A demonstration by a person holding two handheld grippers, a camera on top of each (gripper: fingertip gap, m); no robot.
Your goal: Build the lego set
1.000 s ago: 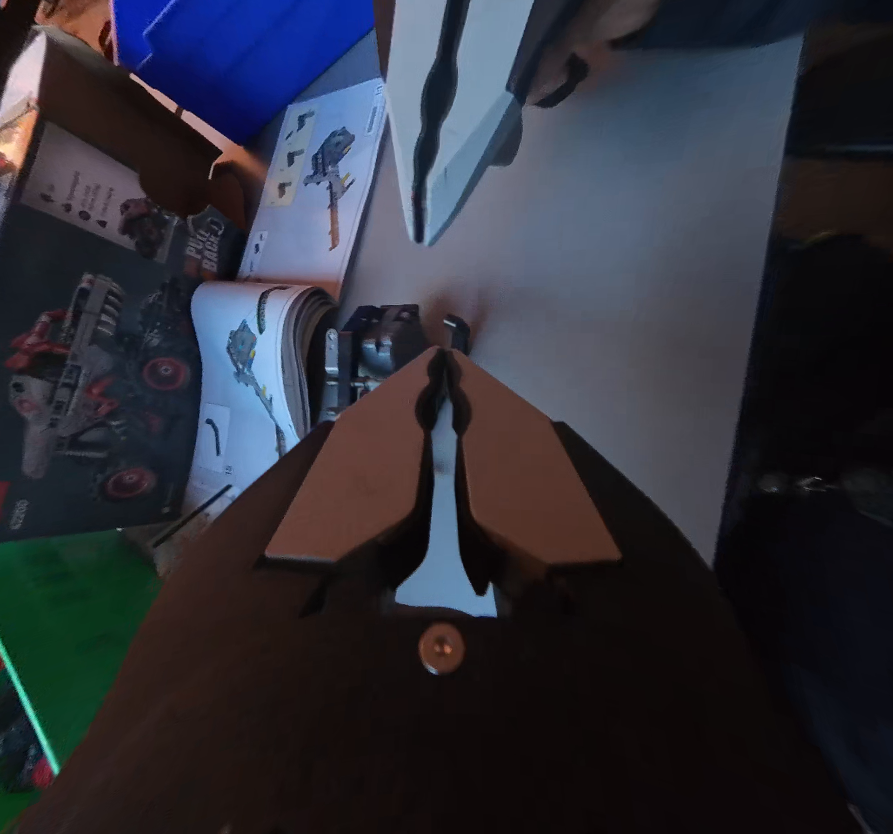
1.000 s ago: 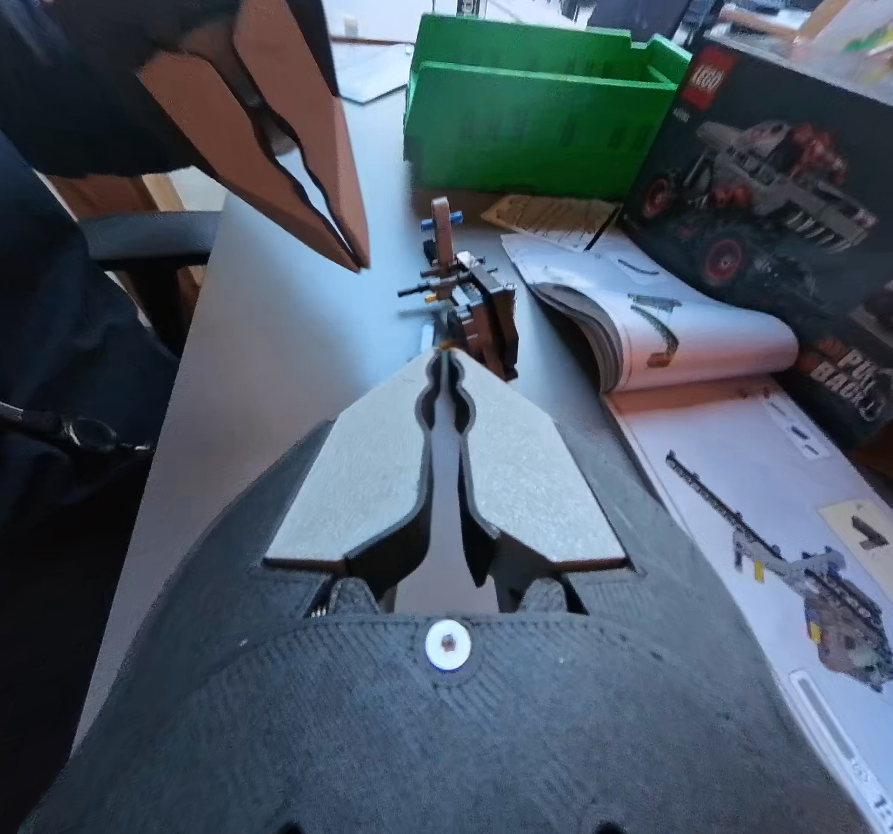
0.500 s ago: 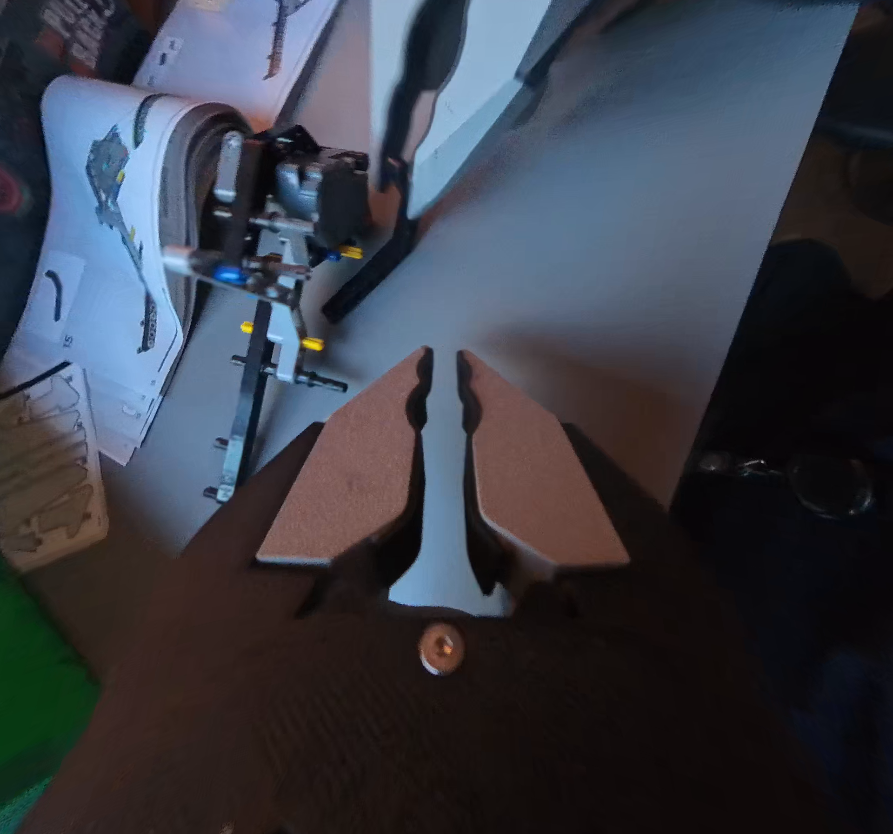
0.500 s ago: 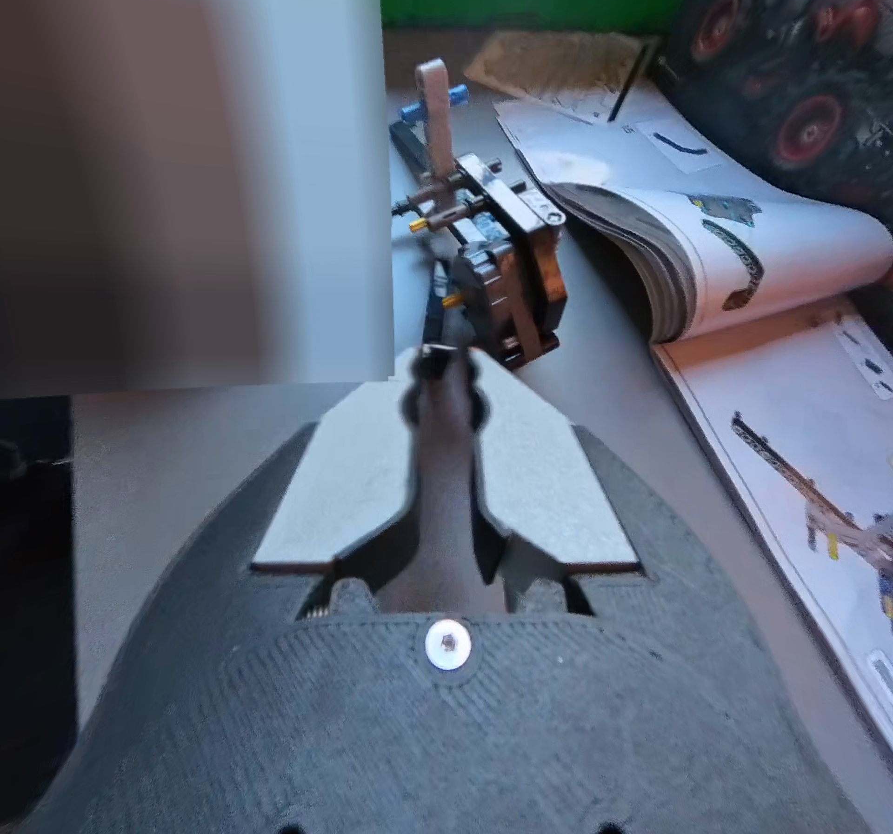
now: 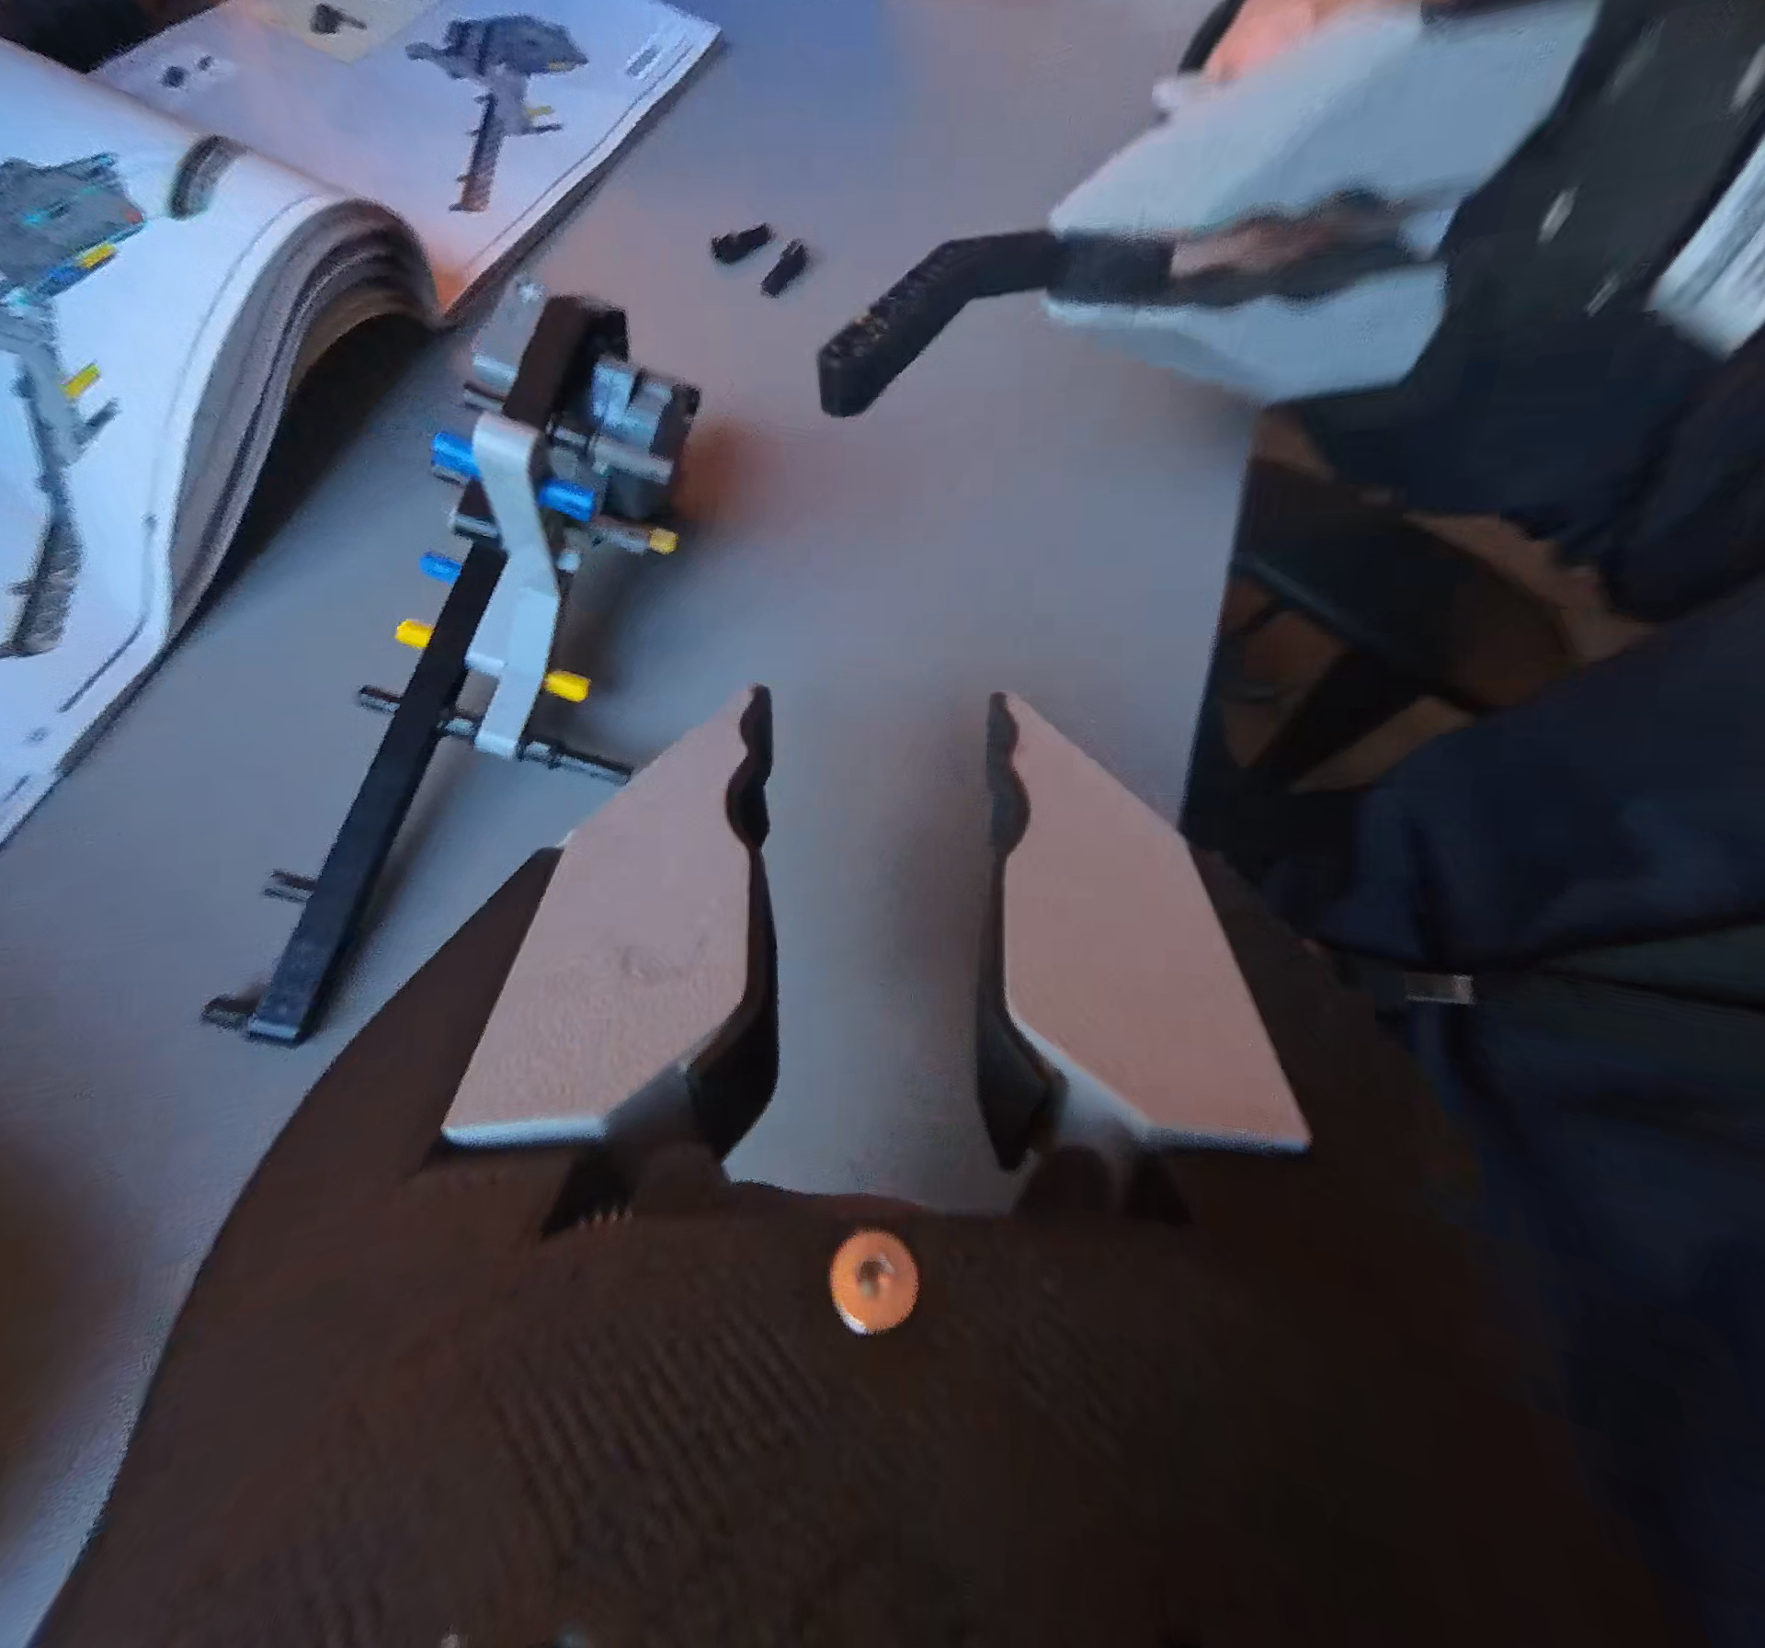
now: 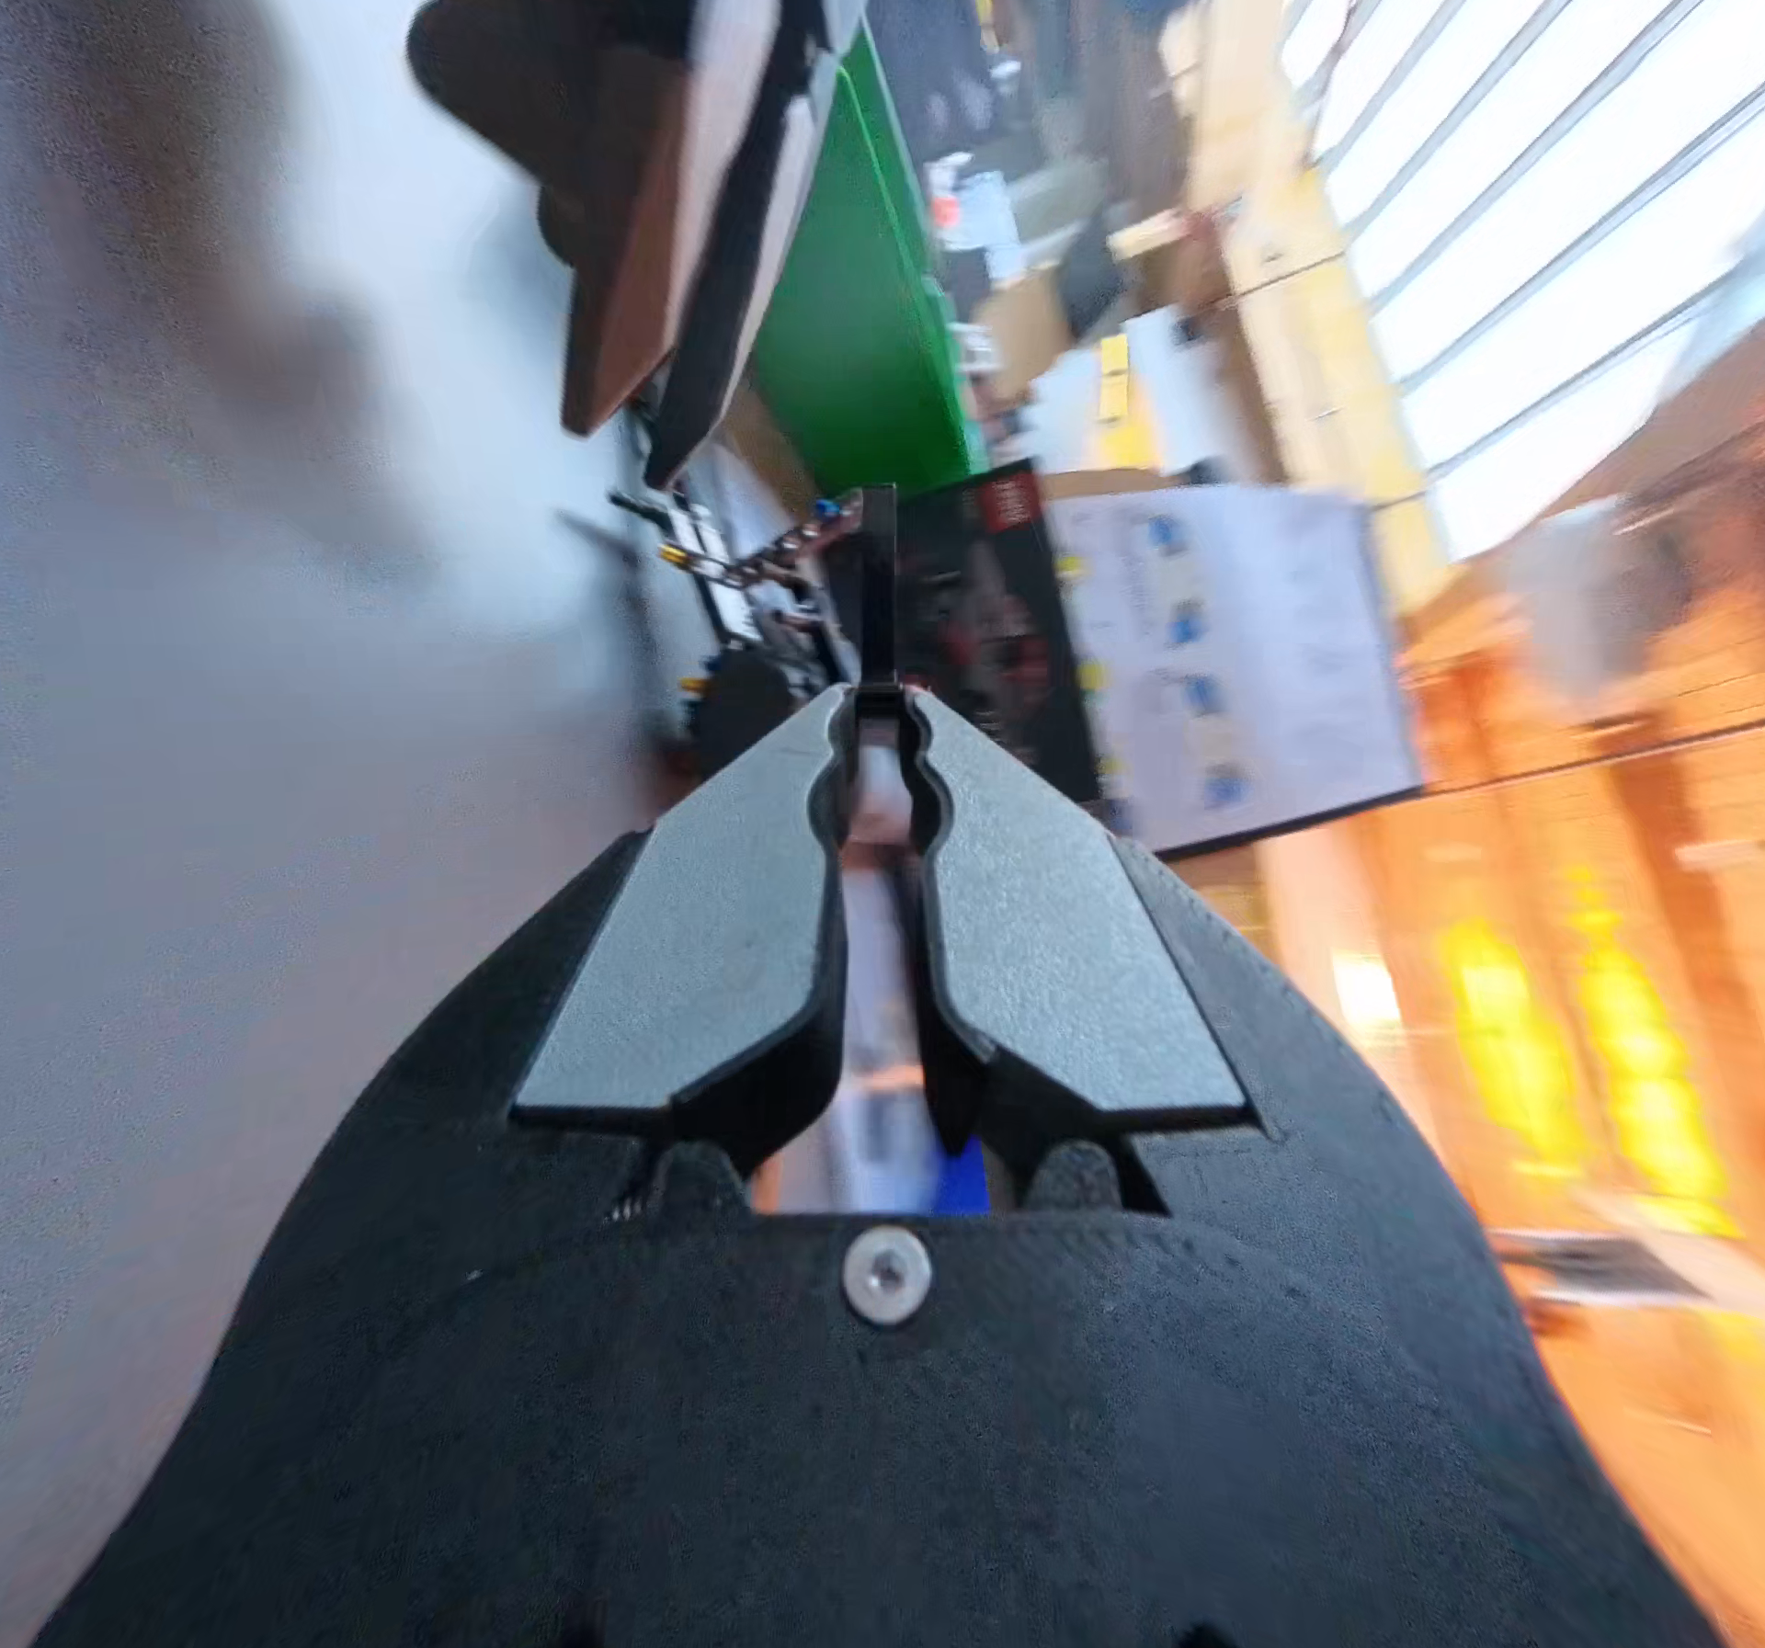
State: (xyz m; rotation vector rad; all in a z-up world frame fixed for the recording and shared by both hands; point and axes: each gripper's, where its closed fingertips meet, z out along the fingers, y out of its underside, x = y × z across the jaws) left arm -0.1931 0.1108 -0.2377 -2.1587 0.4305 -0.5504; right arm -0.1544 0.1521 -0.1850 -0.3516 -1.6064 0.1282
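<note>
- Left wrist view: the partly built lego assembly [image 5: 563,494] lies on the grey table [image 5: 907,571], just beside the open instruction booklet [image 5: 191,265]; its long black beam [image 5: 372,810] runs toward the camera, with blue and yellow pins sticking out of it.
- Two small black pins [image 5: 759,254] lie loose on the table beyond the assembly.
- The left gripper [image 5: 874,714] hovers over bare table to the right of the assembly, its jaws spread apart with nothing between them.
- The right gripper [image 6: 877,695] pinches a bent black beam [image 5: 917,313] by one end at its tips; that beam is lifted clear of the table.
- Right wrist view: heavily blurred; a green bin [image 6: 850,313] and the dark lego box [image 6: 984,628] show behind.
</note>
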